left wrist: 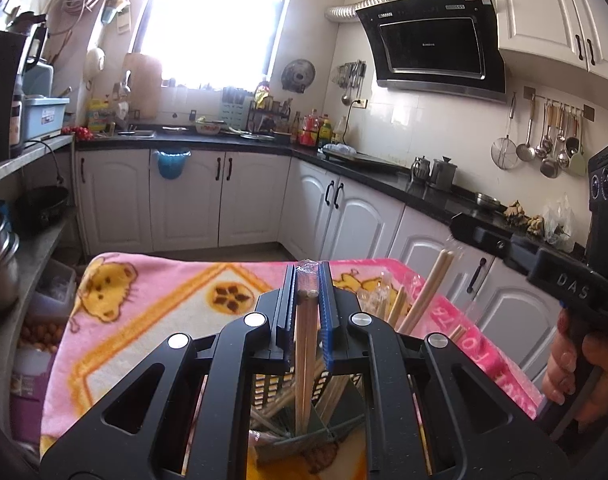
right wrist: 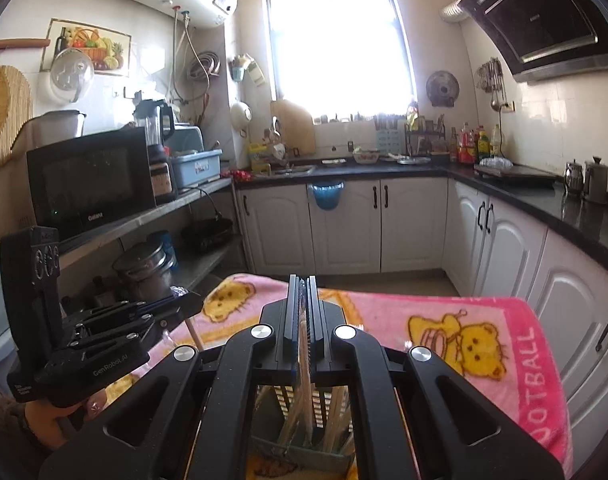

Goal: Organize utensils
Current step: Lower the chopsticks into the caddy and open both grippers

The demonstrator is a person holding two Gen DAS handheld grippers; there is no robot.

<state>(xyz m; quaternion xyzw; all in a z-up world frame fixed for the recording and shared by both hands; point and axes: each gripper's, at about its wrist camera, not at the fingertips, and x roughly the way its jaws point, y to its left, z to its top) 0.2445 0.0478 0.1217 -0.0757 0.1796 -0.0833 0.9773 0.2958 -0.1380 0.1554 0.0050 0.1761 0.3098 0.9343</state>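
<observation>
Between the pads of the left hand-held gripper (left wrist: 308, 280) stand 2 wooden chopsticks (left wrist: 306, 344) in a clear wrapper; the jaws are nearly closed and press on the pair from both sides. The chopsticks' upper ends sit near the fingertips, with the crinkled wrapper poking out past them, and their lower ends run down into a slotted basket (left wrist: 275, 390) directly beneath the gripper. More chopsticks lean inside that basket. The basket rests on a pink blanket (left wrist: 151, 312) printed with yellow bears.

The right hand-held gripper (right wrist: 301, 300) is likewise almost closed, clamped on another wrapped pair (right wrist: 305, 360) that hangs down between its pads into the same basket (right wrist: 299, 400). In the left wrist view, this pair (left wrist: 428, 288) rises slanted just right of the left gripper, and a hand (left wrist: 576, 364) grips the right gripper's handle at the frame's edge. In the right wrist view, the left gripper (right wrist: 171, 300) sits low at left, above the blanket (right wrist: 384, 312).
</observation>
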